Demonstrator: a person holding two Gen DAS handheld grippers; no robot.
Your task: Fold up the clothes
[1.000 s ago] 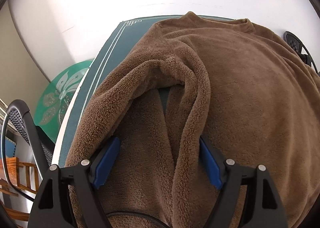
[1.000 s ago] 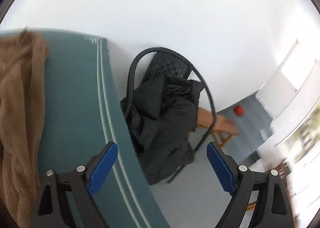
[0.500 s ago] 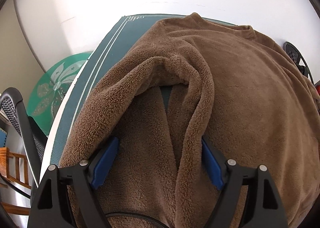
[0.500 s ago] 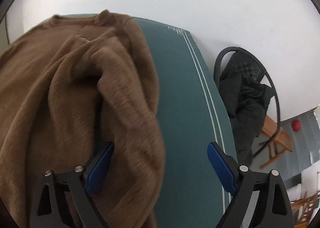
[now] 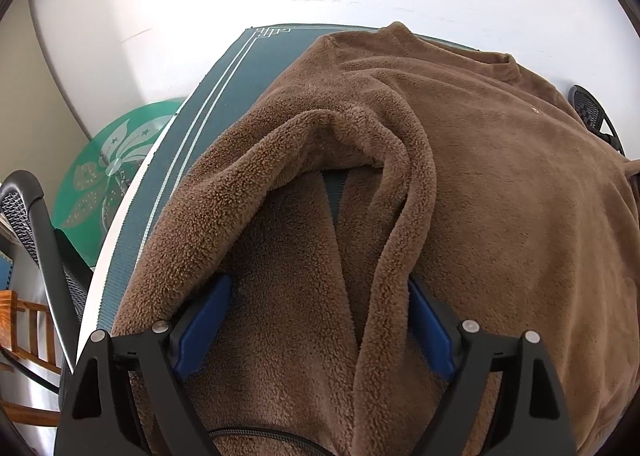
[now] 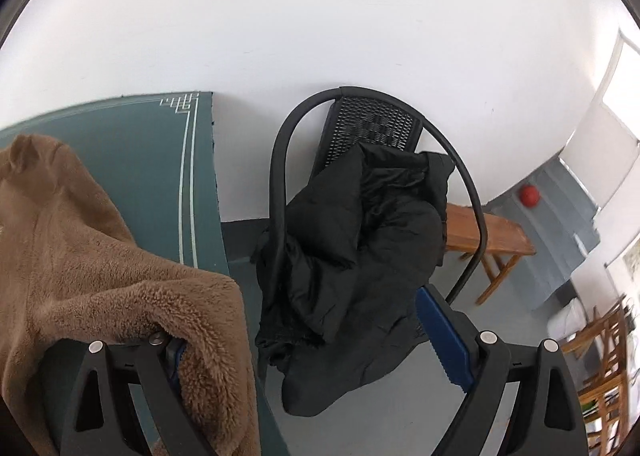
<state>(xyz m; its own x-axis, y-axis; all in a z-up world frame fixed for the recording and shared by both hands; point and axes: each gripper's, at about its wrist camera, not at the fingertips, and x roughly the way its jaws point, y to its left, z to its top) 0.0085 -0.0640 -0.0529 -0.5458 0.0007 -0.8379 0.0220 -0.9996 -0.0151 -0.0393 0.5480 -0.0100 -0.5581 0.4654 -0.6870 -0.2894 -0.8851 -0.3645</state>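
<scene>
One black jacket (image 6: 352, 256) on chair (image 6: 372, 128) — beside tbl (image 6: 132, 144).

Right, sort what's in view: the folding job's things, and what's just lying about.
Job:
- brown fleece sweater
- green table mat under it
- left gripper, jaws opening, fleece between them
- right gripper, open

Lying about:
- black jacket
- black chair
- wooden bench

The left claw (image 5: 320, 320) is opening over a brown fleece top (image 5: 500, 184), a raised fold between its jaws. The top lies on a green mat (image 5: 240, 68) ahead.
</scene>
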